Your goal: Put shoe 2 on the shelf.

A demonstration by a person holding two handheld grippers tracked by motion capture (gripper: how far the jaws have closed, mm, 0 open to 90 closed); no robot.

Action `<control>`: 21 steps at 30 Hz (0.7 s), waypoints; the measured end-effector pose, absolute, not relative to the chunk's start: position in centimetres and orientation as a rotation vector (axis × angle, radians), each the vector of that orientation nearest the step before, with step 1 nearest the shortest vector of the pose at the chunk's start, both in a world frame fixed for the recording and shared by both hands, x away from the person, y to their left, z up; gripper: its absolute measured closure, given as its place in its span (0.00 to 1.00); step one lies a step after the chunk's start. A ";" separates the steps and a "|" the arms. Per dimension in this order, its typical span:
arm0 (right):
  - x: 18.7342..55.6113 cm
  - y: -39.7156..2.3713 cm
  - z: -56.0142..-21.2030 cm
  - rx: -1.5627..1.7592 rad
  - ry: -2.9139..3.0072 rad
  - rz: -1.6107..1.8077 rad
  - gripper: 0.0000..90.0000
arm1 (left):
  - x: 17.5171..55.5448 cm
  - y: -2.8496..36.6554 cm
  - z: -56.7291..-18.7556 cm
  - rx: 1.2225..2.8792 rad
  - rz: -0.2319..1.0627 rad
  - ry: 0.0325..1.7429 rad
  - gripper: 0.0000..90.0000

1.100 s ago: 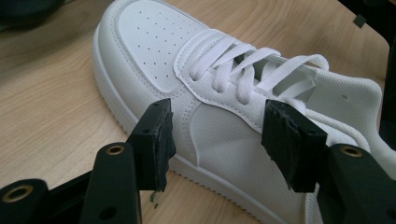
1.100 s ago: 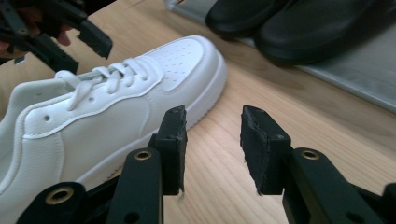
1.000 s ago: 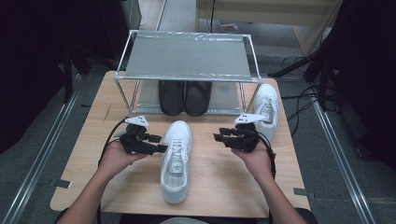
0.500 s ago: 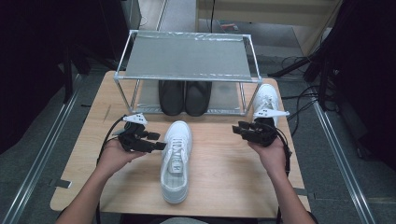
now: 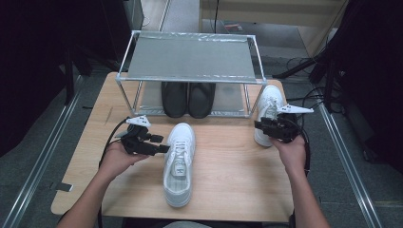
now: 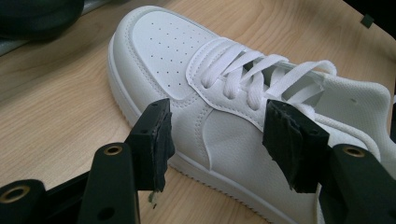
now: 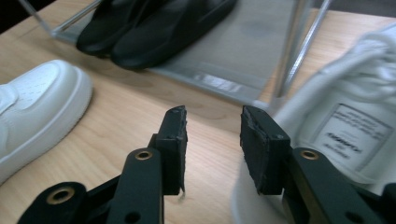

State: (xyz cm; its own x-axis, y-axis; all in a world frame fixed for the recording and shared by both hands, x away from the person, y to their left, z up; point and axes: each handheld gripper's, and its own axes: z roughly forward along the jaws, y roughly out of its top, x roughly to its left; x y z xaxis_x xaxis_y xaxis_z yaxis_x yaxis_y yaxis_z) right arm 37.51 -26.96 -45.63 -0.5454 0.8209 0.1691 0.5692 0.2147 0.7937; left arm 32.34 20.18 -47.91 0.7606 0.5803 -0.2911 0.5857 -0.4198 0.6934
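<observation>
A white sneaker lies in the middle of the wooden table, toe toward the rack. My left gripper sits at its left side, open; in the left gripper view the jaws frame the sneaker's laced flank without touching it. A second white sneaker stands by the rack's right front leg. My right gripper hovers just in front of it, open with nothing between its jaws; that sneaker's heel and label are close on the right.
A metal wire rack stands at the back of the table, with a pair of black shoes on its lower shelf. Cables trail from both grippers. The floor drops off on both sides of the table.
My right hand has moved to the right across the table, up to the second white sneaker beside the rack. The left hand and the middle sneaker have stayed put.
</observation>
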 end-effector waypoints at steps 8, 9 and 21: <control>38.6 -28.2 -46.2 1.412 2.174 1.179 0.67 | 32.2 20.1 -48.0 2.130 -0.007 0.871 0.47; 38.8 -28.1 -46.4 1.419 2.179 1.172 0.67 | 32.2 20.1 -48.0 2.130 -0.007 0.871 0.47; 39.7 -27.0 -47.9 1.409 2.230 1.052 0.70 | 31.8 20.5 -48.1 2.123 0.002 0.887 0.48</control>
